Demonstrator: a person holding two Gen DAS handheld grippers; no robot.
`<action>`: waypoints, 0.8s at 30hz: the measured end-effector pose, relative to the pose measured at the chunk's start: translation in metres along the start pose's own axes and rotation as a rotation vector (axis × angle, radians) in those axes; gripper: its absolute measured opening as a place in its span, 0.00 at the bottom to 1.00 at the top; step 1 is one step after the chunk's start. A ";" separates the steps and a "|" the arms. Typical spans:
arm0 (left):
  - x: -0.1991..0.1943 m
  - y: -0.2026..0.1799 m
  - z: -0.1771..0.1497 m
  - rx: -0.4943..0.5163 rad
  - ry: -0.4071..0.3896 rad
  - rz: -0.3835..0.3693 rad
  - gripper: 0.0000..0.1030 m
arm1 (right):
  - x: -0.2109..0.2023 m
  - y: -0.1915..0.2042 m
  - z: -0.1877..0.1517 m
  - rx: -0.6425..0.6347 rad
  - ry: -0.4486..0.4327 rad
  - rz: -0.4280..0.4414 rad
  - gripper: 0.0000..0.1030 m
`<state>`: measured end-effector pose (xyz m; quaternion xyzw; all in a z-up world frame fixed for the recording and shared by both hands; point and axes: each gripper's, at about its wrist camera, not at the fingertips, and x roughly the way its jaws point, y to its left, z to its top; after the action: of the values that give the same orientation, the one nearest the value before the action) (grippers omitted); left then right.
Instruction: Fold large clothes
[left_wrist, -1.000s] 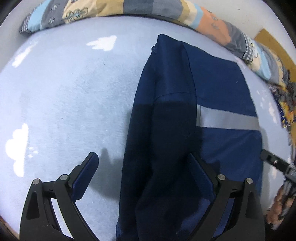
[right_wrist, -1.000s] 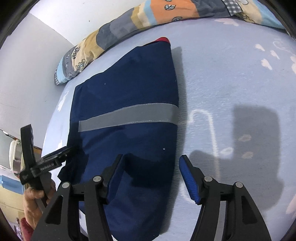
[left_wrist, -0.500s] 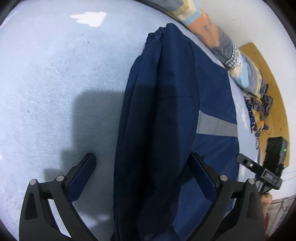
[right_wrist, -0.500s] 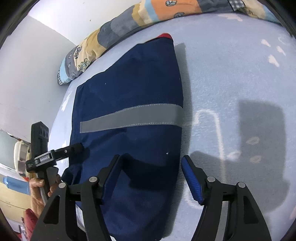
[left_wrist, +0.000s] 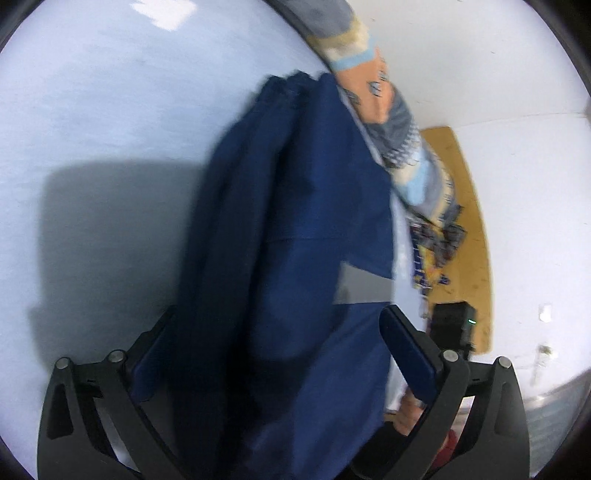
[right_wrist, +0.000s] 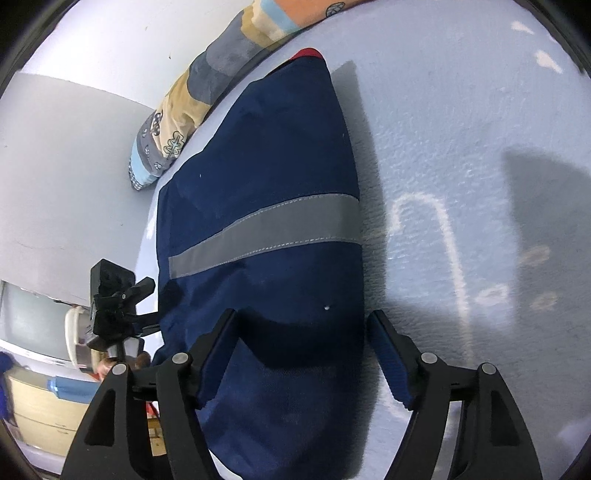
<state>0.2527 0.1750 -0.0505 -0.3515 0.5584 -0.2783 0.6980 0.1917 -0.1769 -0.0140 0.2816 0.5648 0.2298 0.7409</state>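
- A navy garment with a grey reflective stripe (right_wrist: 258, 229) is lying on the pale blue bedsheet (right_wrist: 461, 129), already folded lengthwise into a long, narrow bundle.
- Its long axis is running from the near edge of the bed away toward the far patterned quilt (right_wrist: 192, 99), a red trim showing at the far tip; the stripe is crossing it from left to right.
- Judging by this, the side folds are looking done, and the crosswise folds, bringing near end to far end, are looking left to do.
- The right gripper (right_wrist: 303, 354) is straddling the near end, its jaws opening, cloth sitting between them without being pinched.
- The left gripper (left_wrist: 273, 354) is standing wide over the bundle's left edge, fabric bulging between its fingers; nothing is looking clamped, though the blur is leaving doubt.
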 end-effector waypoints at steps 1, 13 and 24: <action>0.005 -0.003 -0.001 0.010 0.017 -0.016 0.97 | 0.002 0.000 0.001 -0.001 0.001 0.010 0.73; 0.019 -0.057 -0.027 0.252 -0.028 0.420 0.36 | 0.025 0.035 0.007 -0.270 -0.044 -0.077 0.53; 0.004 -0.084 -0.054 0.326 -0.137 0.530 0.19 | -0.002 0.077 -0.010 -0.430 -0.146 -0.164 0.34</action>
<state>0.2011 0.1115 0.0077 -0.0954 0.5305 -0.1483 0.8291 0.1800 -0.1201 0.0377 0.0867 0.4688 0.2630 0.8387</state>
